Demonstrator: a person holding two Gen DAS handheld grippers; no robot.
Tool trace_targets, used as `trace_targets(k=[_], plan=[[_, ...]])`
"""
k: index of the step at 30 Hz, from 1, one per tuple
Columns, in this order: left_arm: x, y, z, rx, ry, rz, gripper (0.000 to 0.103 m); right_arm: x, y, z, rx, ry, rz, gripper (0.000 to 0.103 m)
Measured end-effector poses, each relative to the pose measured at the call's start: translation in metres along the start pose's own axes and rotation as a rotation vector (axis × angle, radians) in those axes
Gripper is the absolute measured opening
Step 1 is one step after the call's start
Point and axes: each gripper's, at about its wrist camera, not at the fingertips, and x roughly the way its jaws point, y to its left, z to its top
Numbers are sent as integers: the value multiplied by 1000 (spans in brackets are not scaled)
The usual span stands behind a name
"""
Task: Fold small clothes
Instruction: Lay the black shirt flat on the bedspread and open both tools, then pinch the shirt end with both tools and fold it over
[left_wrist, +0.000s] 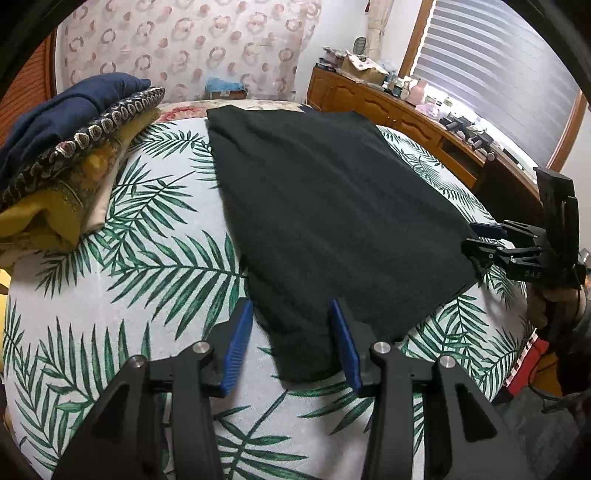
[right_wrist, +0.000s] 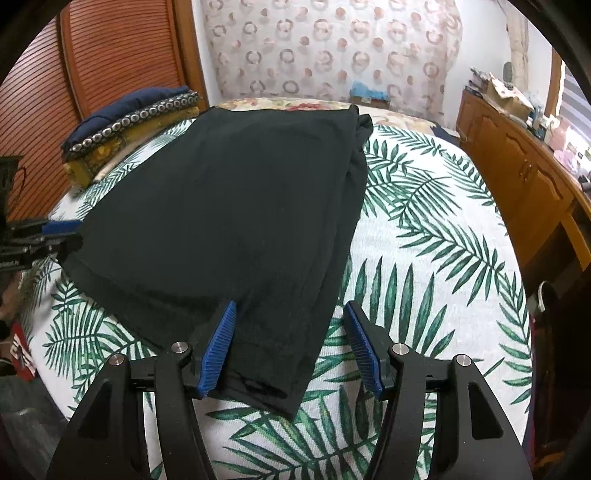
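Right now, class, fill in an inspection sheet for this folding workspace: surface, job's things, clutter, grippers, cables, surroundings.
Surface: bed cover with palm-leaf print, lying smooth.
Job's things: black garment spread flat, near corners between the jaws of both grippers.
Clutter: stack of folded clothes at the far left, navy piece on top.
Grippers: left gripper open astride one near corner; right gripper open astride the other, pads not pressing.
Cables: thin dark lead by the bed's edge; its ends are hidden.
Surroundings: wooden cabinet with boxes on top, window blind, slatted wooden door.
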Motion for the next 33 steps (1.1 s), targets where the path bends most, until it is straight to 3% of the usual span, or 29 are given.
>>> trace_targets(k=[9,15,21,26,29,33], plan=[[-3,-5,-5,-9,-17,-37,41,-5,4,-8,0,9,-7,62],[-4,-5,-7,-11,-26,-58,27,-10,8,-12,1,11,33,61],[-4,-4,-7,-28,-26,-65,26,-7,12,-9,-3,3,78,32],[-5,-6,-8,-12,-26,-61,26,-8,12,-10,-9,3,68,24],[-5,-9,-7,23,-28,-90,7,-8,12,-12,-7,-5,91,13],[-17,-9,-2,27,-75,-114,3,-11,10,-11,15,-32,141,7]])
